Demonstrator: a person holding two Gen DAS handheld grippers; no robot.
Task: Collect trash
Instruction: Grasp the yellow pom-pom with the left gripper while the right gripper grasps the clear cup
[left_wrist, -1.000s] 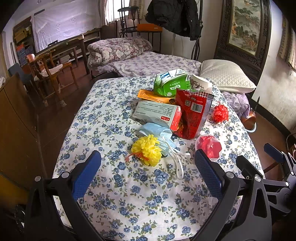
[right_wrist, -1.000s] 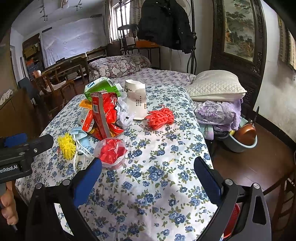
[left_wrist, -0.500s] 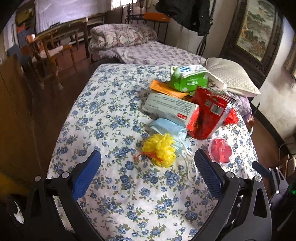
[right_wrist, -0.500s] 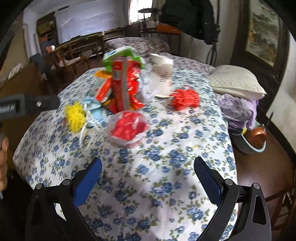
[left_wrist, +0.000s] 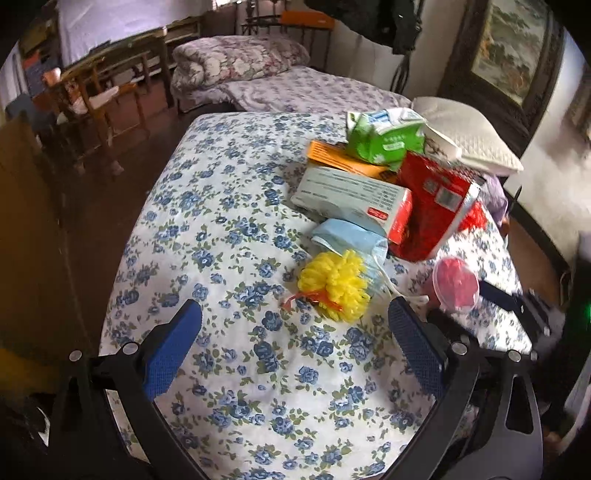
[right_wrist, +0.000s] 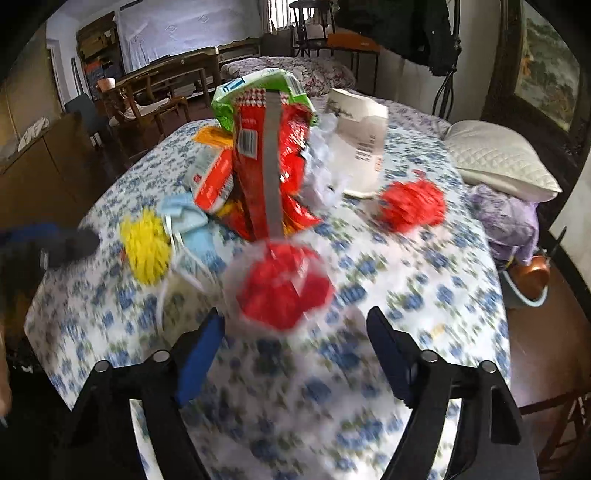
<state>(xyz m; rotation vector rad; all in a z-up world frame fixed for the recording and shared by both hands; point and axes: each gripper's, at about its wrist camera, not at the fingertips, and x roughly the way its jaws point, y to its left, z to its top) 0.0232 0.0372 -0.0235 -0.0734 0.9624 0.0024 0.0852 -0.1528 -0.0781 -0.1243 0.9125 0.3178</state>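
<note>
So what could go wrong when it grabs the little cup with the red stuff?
The right gripper is closing just short of the clear cup of red scraps, nothing between its jaws yet. Closing early, it might nudge the cup over instead. The tall red snack bag stands right behind and could topple. The face mask loops lie close and may snag.

Dark wood floor (left_wrist: 110, 206); floral bed (left_wrist: 306, 92); framed painting (left_wrist: 513, 48); wood chair (left_wrist: 92, 96).
</note>
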